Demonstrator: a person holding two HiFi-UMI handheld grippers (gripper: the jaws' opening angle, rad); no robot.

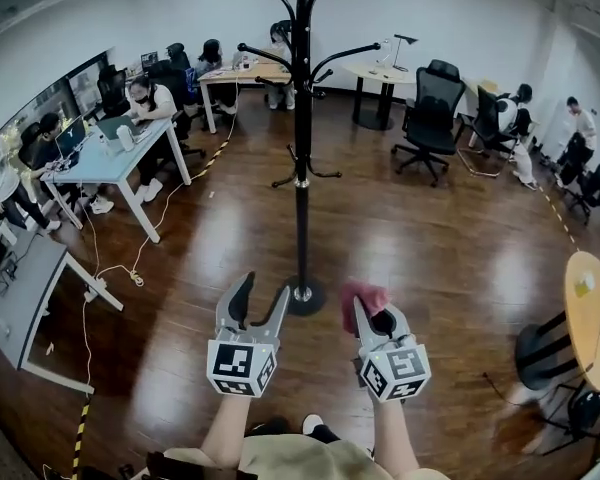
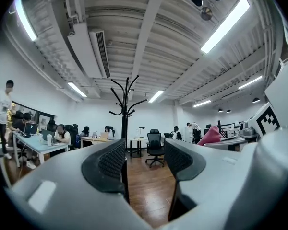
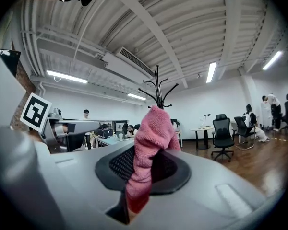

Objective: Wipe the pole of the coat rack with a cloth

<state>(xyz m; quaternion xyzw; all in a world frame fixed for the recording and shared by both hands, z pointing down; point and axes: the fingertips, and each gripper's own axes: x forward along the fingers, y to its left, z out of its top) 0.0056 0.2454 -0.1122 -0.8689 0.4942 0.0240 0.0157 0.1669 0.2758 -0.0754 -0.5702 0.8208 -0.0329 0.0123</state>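
Judging from how things lie, the wiping itself has not begun: the coat rack (image 1: 302, 168) stands upright on its round base on the wooden floor (image 1: 430, 238), and neither tool touches its pole. Only the preparation looks done. The right gripper (image 1: 372, 316) has its jaws closed on a pink cloth (image 3: 151, 138), and a folded wad of it sticks up past the jaw tips. In the head view the cloth shows just right of the rack's base and apart from it. In the right gripper view the rack's hooks rise behind the cloth, farther off. The left gripper (image 1: 265, 288) has its jaws spread with nothing between them. In its own view the pole appears through the gap, close to the left jaw, but it stands out beyond the tips, so the claw faces the rack rather than gripping it. In the head view this gripper shows just left of the base. The desks, office chairs and seated people are all well beyond the rack and play no part here. The whole of the work seems to be left: the cloth has to be brought against the pole and run along it between the hooks and the base, probably round more than one side. The empty left claw could steady the rack meanwhile.
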